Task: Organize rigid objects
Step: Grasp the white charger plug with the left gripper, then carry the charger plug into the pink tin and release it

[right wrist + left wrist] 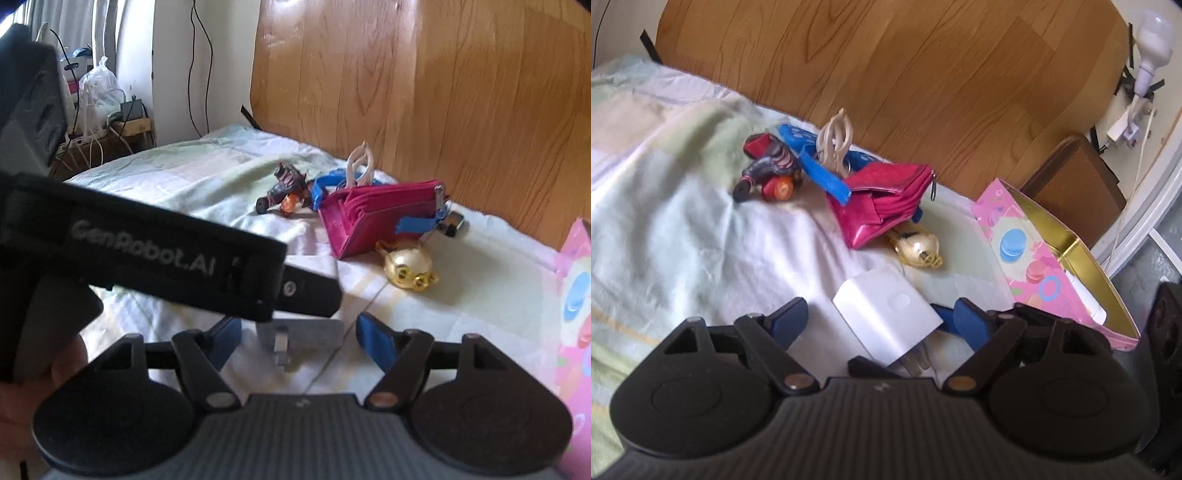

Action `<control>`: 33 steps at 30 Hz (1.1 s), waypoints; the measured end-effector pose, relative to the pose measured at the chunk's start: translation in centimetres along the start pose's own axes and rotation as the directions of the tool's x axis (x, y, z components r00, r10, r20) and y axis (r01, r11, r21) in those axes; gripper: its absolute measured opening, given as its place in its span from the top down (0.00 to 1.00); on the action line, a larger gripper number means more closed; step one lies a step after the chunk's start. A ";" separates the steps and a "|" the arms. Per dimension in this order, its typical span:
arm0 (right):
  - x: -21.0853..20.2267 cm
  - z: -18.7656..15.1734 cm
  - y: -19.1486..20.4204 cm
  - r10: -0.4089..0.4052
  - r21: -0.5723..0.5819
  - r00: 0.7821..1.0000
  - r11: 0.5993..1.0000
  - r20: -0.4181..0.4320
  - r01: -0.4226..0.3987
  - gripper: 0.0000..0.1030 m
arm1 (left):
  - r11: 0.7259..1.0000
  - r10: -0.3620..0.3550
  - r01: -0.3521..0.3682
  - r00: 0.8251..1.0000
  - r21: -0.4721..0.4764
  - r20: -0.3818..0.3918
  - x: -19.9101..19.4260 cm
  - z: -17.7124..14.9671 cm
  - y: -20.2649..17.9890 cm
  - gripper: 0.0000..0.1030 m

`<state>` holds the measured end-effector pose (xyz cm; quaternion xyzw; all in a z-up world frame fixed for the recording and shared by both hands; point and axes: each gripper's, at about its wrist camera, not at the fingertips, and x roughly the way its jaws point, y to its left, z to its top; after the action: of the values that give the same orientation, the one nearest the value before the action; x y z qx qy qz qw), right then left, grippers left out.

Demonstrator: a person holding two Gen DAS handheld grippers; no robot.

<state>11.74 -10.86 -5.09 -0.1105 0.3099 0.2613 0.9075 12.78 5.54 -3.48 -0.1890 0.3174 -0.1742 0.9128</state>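
White charger (886,314) lies nearest, on the bed sheet (683,229), prongs toward the camera, between the blue pads of the left hand-held gripper (882,317). Jaws stand wide; pads not touching it. In the right wrist view the right hand-held gripper (299,339) is also open around the same charger (306,332), no pad pressing on it; the charger's upper part is hidden behind the left tool's black body. No earlier picture, so only the open stance is noted.

Beyond the charger: gold toy head (918,251), its rear tucked under a pink zip purse (879,206). Blue strap (823,173) and a pale clip (834,140) stacked at the purse's far side; exact contact blurred. Dark toy (768,170) with red and orange parts lies left of them. Small dark block (452,223) behind the purse, seen only in the right view, kind unclear.

Pink box (1027,266) with gold lining sits open at the right edge of the bed; a white item inside, mostly cut off.

Surface: pale green-and-white sheet, wrinkled. Wooden headboard (905,66) behind. Brown case, cables and a white bulb at right; bags and cords in the left corner of the right view.

Writing: "GenRobot.AI" on the left tool's side. A hand (40,384) holds it at the frame's left edge.
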 end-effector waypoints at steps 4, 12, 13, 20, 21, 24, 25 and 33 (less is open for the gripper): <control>0.5 0.3 -0.1 0.009 0.016 1.000 1.000 0.008 -0.010 0.51 | 1.000 -0.011 0.011 1.000 0.029 0.003 0.2 -0.2 -0.5 0.20; -1.1 -0.8 0.7 -0.021 -0.004 1.000 1.000 0.022 0.021 0.52 | 0.997 -0.052 0.053 0.998 0.053 -0.017 0.0 -0.8 -1.1 0.22; -1.6 -1.2 0.8 -0.032 -0.006 0.999 0.999 0.024 0.032 0.52 | 0.996 -0.061 0.062 0.998 0.059 -0.024 -0.1 -1.0 -1.5 0.22; -5.5 -3.9 0.2 -0.069 0.046 0.997 0.997 0.036 0.067 0.52 | 0.989 -0.102 0.107 0.993 0.098 -0.062 -1.0 -3.2 -4.8 0.22; -6.1 -4.2 0.3 -0.087 0.040 0.995 0.996 0.047 0.085 0.52 | 0.988 -0.109 0.115 0.992 0.101 -0.064 -1.0 -3.3 -5.4 0.22; -8.1 -5.2 0.4 -0.151 0.022 0.984 0.989 0.092 0.150 0.52 | 0.981 -0.132 0.139 0.989 0.132 -0.060 -1.4 -3.2 -7.4 0.22; -8.7 -5.4 0.2 -0.170 0.021 0.980 0.985 0.107 0.169 0.52 | 0.979 -0.138 0.145 0.989 0.146 -0.057 -1.5 -3.1 -8.2 0.22; -13.3 -5.4 -3.8 -0.269 0.105 0.942 0.962 0.203 0.252 0.52 | 0.929 -0.214 0.210 0.977 0.305 -0.022 -1.4 -1.3 -15.8 0.22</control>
<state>2.16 -21.36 -0.90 -0.0864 0.2025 0.1374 0.9658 7.74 -7.83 3.47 -0.0796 0.2588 -0.3176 0.9088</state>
